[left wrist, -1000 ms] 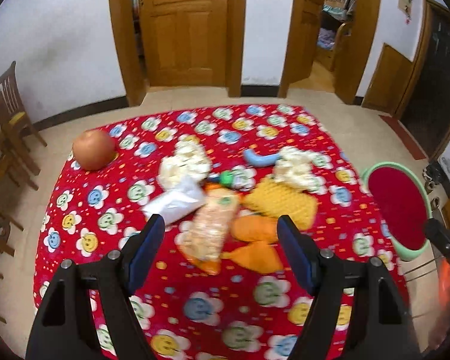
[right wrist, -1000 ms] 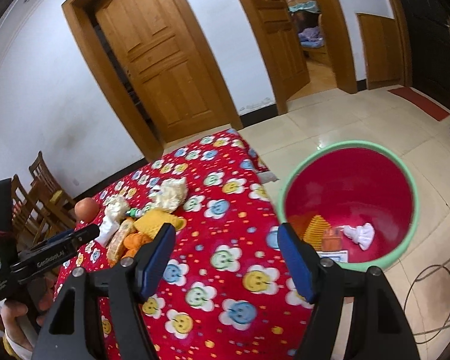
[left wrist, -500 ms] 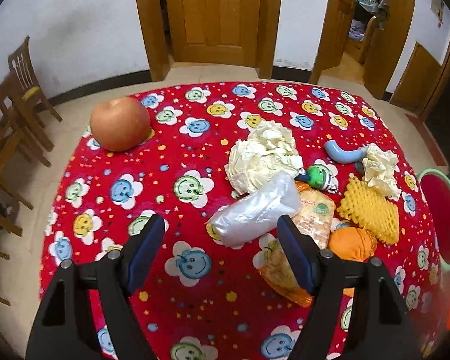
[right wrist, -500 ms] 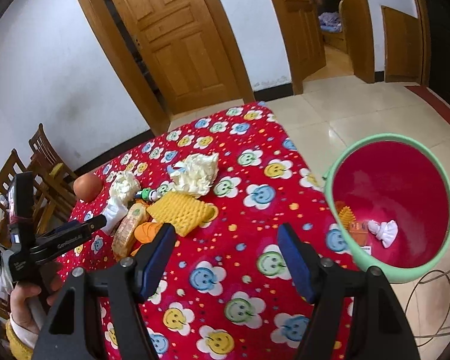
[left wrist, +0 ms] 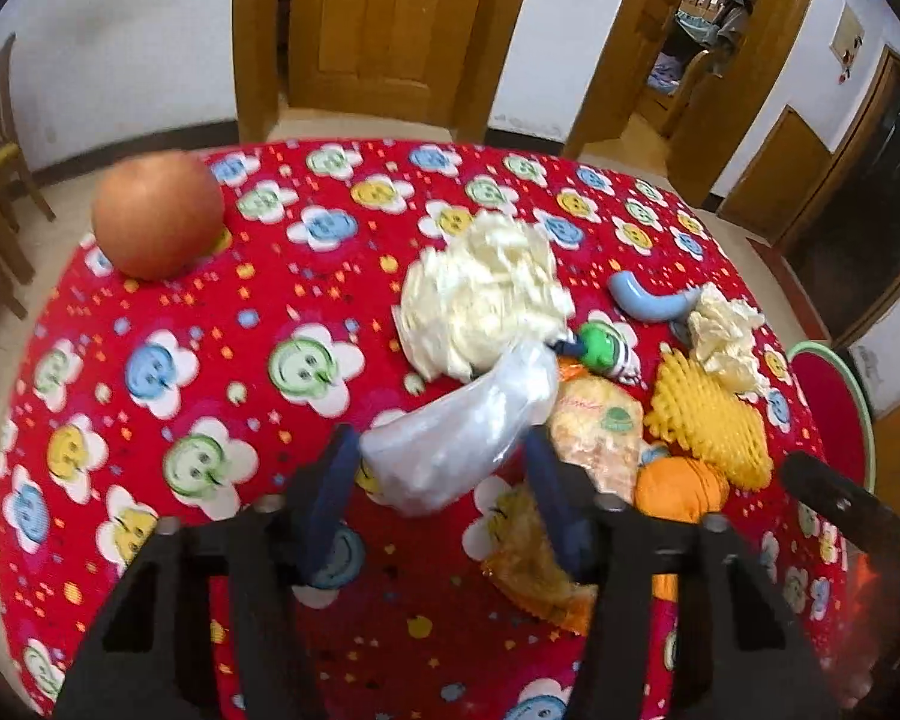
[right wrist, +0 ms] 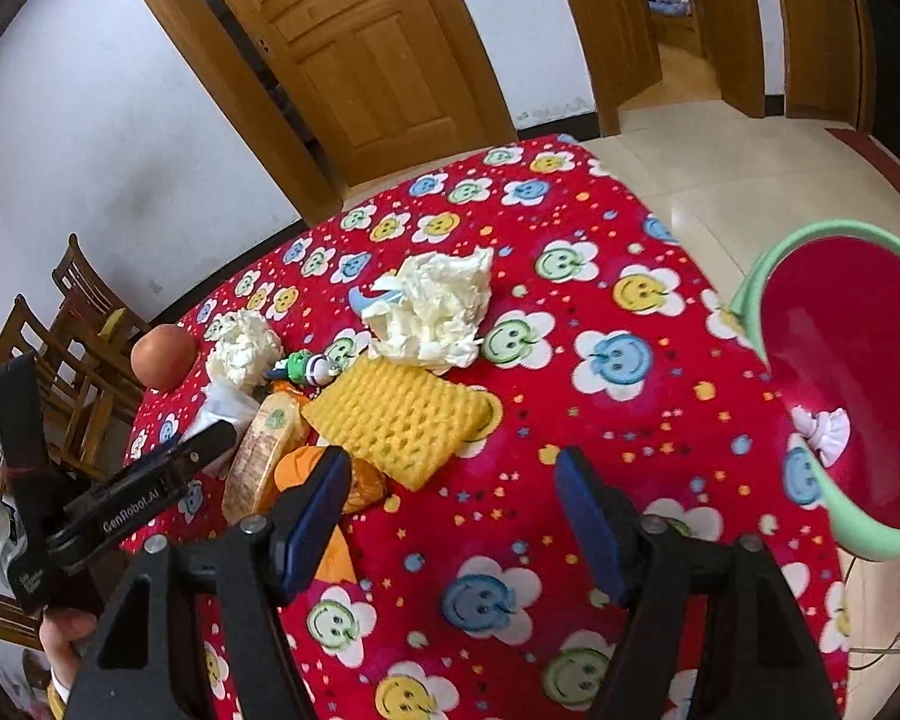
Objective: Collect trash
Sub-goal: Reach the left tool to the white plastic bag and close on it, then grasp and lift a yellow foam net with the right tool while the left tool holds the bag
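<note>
A counter [left wrist: 222, 312] draped in a red cloth printed with smiling flowers fills a white-walled room with closed wooden doors [left wrist: 390, 24], pale floor tiles and wooden chairs [right wrist: 72, 354] along one side. At the counter's far corner sits a round orange-brown fruit [left wrist: 157, 215].

The left gripper [left wrist: 441, 474] angles down over a crumpled clear plastic bag [left wrist: 468, 432], its jaws closing with the bag's near end between them; whether the pads already press it cannot be told. The bag lies on the cloth with its long axis running diagonally, the fat end toward the camera at lower left, the narrow end pointing up and right to a wad of white paper [left wrist: 486, 300].

Beside it lie a snack wrapper [left wrist: 597, 426], a yellow foam net [left wrist: 714, 420], an orange pouch [left wrist: 678, 483], a small green-and-white toy [left wrist: 606, 351], a blue curved piece [left wrist: 648, 303] and a second paper wad [left wrist: 723, 330].

The right gripper [right wrist: 453, 510] hangs over bare cloth near the foam net, jaws spread and holding nothing. A green-rimmed red bin [right wrist: 756, 294] stands off the counter's edge, a white scrap [right wrist: 822, 429] inside.
</note>
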`<state>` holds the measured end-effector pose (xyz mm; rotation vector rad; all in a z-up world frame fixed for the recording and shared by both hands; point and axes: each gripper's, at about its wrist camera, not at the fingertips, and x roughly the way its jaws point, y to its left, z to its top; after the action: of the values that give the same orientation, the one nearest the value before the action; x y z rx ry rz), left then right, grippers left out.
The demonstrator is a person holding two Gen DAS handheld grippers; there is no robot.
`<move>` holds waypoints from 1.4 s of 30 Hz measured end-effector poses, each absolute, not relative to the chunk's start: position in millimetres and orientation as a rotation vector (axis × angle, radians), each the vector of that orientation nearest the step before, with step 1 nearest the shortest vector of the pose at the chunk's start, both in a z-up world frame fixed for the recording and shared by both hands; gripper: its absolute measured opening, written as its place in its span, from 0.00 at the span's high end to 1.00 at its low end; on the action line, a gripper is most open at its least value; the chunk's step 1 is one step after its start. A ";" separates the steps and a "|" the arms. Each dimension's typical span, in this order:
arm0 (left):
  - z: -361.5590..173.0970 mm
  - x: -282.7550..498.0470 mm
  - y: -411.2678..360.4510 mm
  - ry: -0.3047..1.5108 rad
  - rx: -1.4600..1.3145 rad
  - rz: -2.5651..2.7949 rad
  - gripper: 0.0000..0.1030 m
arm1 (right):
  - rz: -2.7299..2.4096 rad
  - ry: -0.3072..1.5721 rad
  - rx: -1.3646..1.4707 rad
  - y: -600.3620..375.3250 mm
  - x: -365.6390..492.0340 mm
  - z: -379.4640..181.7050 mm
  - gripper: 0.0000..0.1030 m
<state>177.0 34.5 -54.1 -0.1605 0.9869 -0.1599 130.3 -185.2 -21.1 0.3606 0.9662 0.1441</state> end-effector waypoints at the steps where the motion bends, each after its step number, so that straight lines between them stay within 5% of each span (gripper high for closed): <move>1: -54.0 176.4 36.0 0.984 -0.168 -0.166 0.50 | 0.147 0.969 0.362 -183.7 132.2 -22.7 0.29; 10: -50.5 171.3 37.7 0.980 -0.165 -0.184 0.52 | 0.178 1.005 0.401 -173.2 144.8 -39.2 0.43; 17: -44.7 167.6 37.8 0.970 -0.197 -0.187 0.54 | 0.194 0.983 0.426 -174.2 144.1 -41.8 0.81; 20: -39.4 161.7 40.7 0.960 -0.225 -0.187 0.54 | 0.203 0.956 0.426 -177.5 139.2 -36.6 0.88; 42: 2.0 118.2 7.3 0.905 -0.253 -0.247 0.54 | 0.254 0.733 0.406 -209.1 74.5 30.6 0.90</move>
<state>118.2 7.3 2.0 -0.2531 0.9046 -0.2469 74.5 -209.1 30.6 0.4057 0.7326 0.2543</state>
